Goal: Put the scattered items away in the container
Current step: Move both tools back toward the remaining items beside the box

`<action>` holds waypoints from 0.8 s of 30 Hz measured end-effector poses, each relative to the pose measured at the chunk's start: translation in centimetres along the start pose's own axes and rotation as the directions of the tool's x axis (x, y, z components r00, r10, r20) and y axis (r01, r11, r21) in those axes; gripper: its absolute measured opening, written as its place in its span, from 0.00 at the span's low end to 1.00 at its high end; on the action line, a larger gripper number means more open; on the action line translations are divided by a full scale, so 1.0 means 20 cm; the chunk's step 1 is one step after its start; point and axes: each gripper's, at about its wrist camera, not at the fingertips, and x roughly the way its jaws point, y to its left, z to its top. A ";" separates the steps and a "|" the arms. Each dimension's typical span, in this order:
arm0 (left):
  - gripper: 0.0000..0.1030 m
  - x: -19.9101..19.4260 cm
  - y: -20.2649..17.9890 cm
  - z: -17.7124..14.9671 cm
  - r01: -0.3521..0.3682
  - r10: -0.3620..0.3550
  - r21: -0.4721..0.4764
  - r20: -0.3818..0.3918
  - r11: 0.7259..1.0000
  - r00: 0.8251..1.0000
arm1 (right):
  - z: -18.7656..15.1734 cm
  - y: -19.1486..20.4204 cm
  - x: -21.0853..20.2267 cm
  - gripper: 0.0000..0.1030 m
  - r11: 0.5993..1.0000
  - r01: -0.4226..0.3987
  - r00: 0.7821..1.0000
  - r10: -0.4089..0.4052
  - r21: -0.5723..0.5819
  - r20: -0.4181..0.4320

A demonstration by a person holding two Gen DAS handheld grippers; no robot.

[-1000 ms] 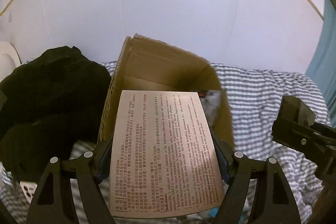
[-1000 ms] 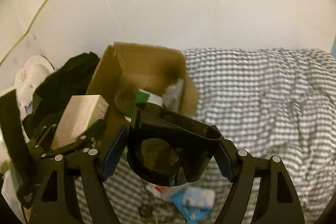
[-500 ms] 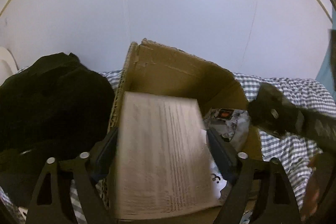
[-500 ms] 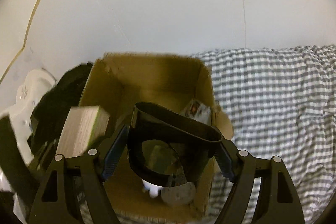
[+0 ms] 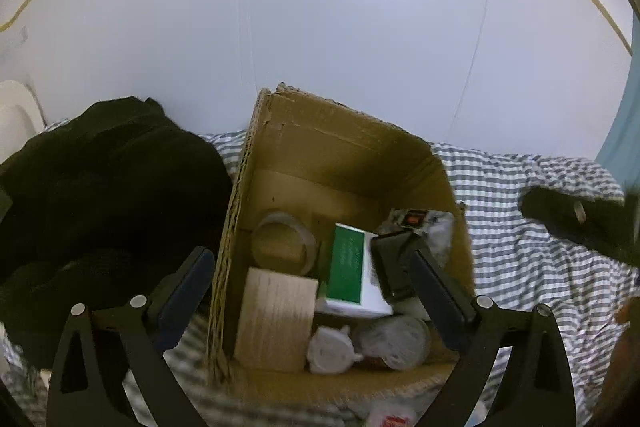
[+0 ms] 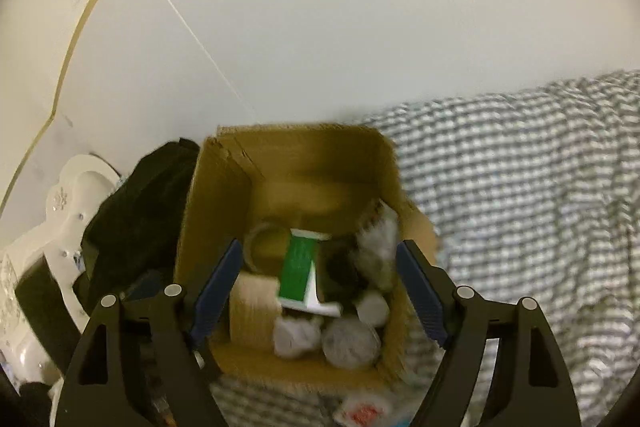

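An open cardboard box (image 5: 320, 147) stands on the checked bedding; it also shows in the right wrist view (image 6: 224, 187). Inside lie a beige carton (image 5: 274, 319), a green-and-white box (image 5: 348, 273), a black holder (image 5: 394, 269), a tape roll (image 5: 282, 241), a white round piece (image 5: 330, 349) and a foil packet (image 5: 424, 223). My left gripper (image 5: 316, 307) is open and empty above the box's near part. My right gripper (image 6: 318, 293) is open and empty above the box. In that view the beige carton (image 6: 254, 309) and the green box (image 6: 298, 267) lie side by side.
A black garment (image 5: 104, 195) is heaped left of the box against the white wall. A white ornate object (image 6: 52, 227) sits further left. Small wrappers (image 6: 362, 409) lie on the bedding in front of the box. Checked bedding (image 6: 520, 207) spreads to the right.
Both grippers moved over the box and opened. The left one let go of the beige carton and the right one let go of the black holder; both now lie in the box.
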 end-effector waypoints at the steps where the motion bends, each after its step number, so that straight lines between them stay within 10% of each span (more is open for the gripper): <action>1: 0.97 -0.05 0.00 -0.02 0.003 -0.003 -0.020 0.001 1.000 1.000 | -0.02 -0.01 -0.04 0.77 1.000 0.016 1.000 -0.016 -0.006 0.003; 8: 1.00 -0.27 -0.01 -0.41 0.108 -0.110 -0.034 -0.072 0.994 0.991 | -0.31 -0.12 -0.35 0.77 0.995 0.096 0.993 -0.097 -0.019 -0.070; 24: 1.00 -0.16 -0.39 -1.18 0.110 0.001 0.271 -0.378 0.956 0.926 | -0.82 -0.41 -0.52 0.77 0.986 0.169 0.960 -0.166 -0.009 -0.224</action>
